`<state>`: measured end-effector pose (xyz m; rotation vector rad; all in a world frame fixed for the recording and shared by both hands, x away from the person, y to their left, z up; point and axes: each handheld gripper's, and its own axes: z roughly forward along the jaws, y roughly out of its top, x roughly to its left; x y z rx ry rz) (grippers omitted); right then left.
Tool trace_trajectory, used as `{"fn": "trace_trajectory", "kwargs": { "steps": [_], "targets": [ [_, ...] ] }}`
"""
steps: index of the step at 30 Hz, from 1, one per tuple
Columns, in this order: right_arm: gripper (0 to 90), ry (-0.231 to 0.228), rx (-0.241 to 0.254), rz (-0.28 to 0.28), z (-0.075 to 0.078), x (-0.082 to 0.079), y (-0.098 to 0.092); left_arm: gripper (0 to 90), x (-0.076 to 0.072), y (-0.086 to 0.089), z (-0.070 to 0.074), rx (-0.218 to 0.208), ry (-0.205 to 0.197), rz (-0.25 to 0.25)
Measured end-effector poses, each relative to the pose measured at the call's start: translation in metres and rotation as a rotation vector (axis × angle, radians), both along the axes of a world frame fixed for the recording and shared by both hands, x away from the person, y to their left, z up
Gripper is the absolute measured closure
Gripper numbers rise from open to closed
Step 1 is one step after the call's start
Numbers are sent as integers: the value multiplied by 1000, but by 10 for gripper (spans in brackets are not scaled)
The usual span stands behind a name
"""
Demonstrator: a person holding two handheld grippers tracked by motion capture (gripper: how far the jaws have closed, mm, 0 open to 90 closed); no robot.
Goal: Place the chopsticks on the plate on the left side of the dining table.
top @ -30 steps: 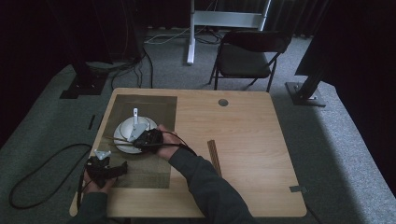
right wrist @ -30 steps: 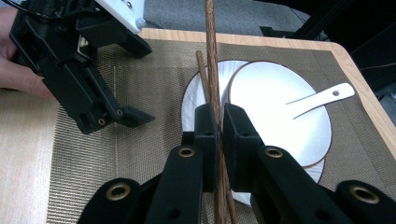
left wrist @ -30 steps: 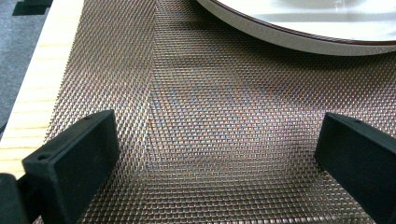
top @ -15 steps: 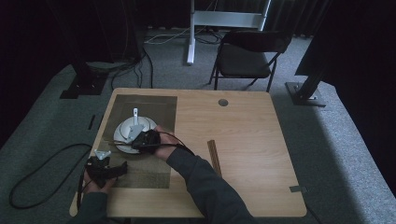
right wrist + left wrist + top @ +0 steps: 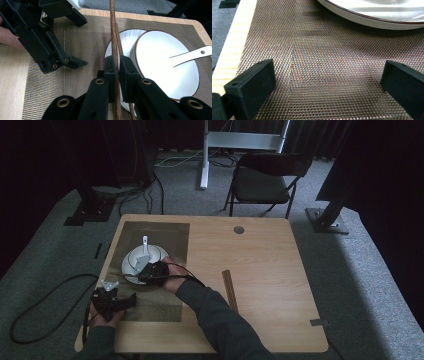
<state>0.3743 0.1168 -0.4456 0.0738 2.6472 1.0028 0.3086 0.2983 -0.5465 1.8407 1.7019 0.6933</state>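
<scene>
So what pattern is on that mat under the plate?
The mat is a fine woven mesh, brownish with a metallic sheen; the left gripper view shows it best.

High view: above, looking forward and down on the counter (image 5: 260,270).
Tong views: close, low over the mat (image 5: 317,62).
Shared: plate (image 5: 110,53) at mat's upper part.

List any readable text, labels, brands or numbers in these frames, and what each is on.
None readable.
Bowl, plate, spoon, chopsticks, woven mat: no print or marks.
Both grippers, left and right: plain black, no branding seen.
Table and chair in the high view: no label visible.
</scene>
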Motion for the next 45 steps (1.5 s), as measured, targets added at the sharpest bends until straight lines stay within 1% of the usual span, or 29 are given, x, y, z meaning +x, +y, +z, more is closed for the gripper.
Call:
{"fn": "trace_trajectory", "kwargs": {
  "steps": [13, 20, 31, 45],
  "targets": [
    [848, 4, -25, 2, -12, 4, 6, 2, 0, 0, 0, -1, 3, -1],
    [848, 18, -38, -6, -20, 7, 9, 2, 0, 0, 0, -1, 3, -1],
    [848, 37, -52, -20, -30, 11, 9, 2, 0, 0, 0, 0, 2, 0],
    [848, 48, -68, -32, -37, 14, 10, 2, 0, 0, 0, 0, 3, 0]
  ]
}}
